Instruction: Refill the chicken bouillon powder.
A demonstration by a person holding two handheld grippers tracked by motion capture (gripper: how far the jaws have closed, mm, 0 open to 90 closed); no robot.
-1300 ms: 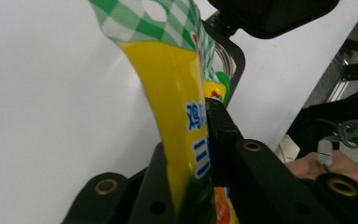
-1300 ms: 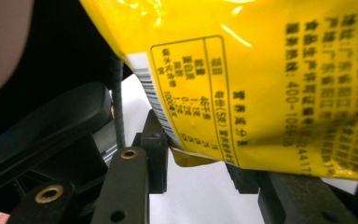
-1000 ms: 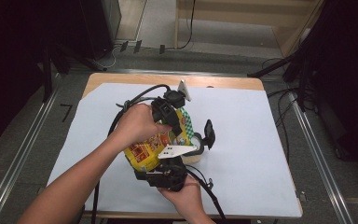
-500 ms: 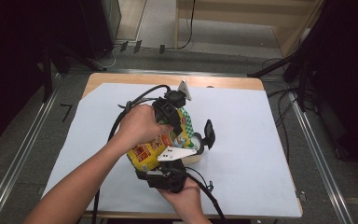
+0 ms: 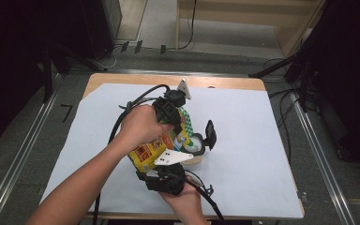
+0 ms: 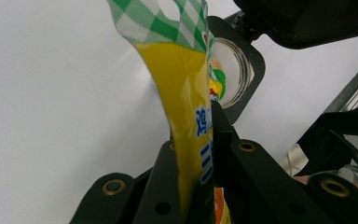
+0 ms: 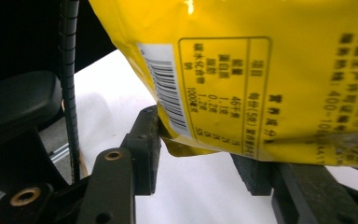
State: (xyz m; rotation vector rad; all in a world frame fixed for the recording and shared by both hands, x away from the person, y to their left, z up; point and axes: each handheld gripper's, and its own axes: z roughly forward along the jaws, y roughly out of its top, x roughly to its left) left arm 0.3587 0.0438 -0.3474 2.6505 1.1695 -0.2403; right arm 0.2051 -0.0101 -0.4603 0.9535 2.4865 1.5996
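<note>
Pouch [image 6: 186,107] pinched flat in your left gripper [image 6: 205,154]; right gripper [image 7: 196,158] just opening, jaws loose around its lower edge, unlike before.

Glossy plastic pouch [image 5: 152,150], matt black grippers, white paper-covered wood table [image 5: 262,140].

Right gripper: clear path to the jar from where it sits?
Probably not. The yellow pouch, pinched in the left gripper, lies between the right gripper and the jar. Its fingers, just opening, straddle the pouch's bottom corner.
</note>
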